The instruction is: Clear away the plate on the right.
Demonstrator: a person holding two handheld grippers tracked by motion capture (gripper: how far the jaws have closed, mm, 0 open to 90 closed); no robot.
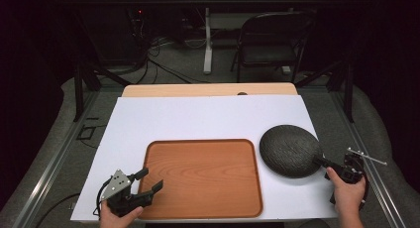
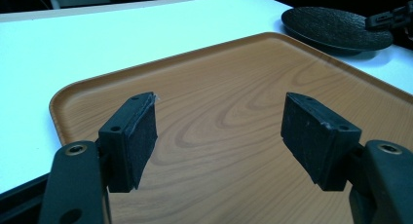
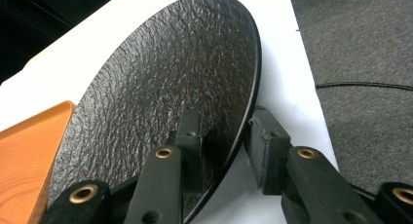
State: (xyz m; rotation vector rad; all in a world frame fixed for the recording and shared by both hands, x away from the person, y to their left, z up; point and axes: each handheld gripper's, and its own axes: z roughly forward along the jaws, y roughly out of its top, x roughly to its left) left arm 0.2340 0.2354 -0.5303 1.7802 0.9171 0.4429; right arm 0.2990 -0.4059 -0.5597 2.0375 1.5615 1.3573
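A round black textured plate (image 1: 289, 149) (image 2: 336, 27) (image 3: 160, 87) lies on the white board to the right of a brown wooden tray (image 1: 203, 173) (image 2: 234, 112) (image 3: 24, 151). My right gripper (image 1: 319, 161) (image 3: 224, 136) straddles the plate's near right rim. One jaw is over the textured top and the other is outside and under the edge, with a little gap still showing, so it is open. My left gripper (image 1: 152, 178) (image 2: 219, 131) hovers open over the tray's near left corner with nothing between its pads.
The white board (image 1: 208, 116) covers a wooden table whose far edge (image 1: 208, 89) shows behind it. A folding chair (image 1: 272, 44) and floor cables (image 1: 163, 69) stand beyond the table. Metal rails (image 1: 49, 163) run along both sides. The tray holds nothing.
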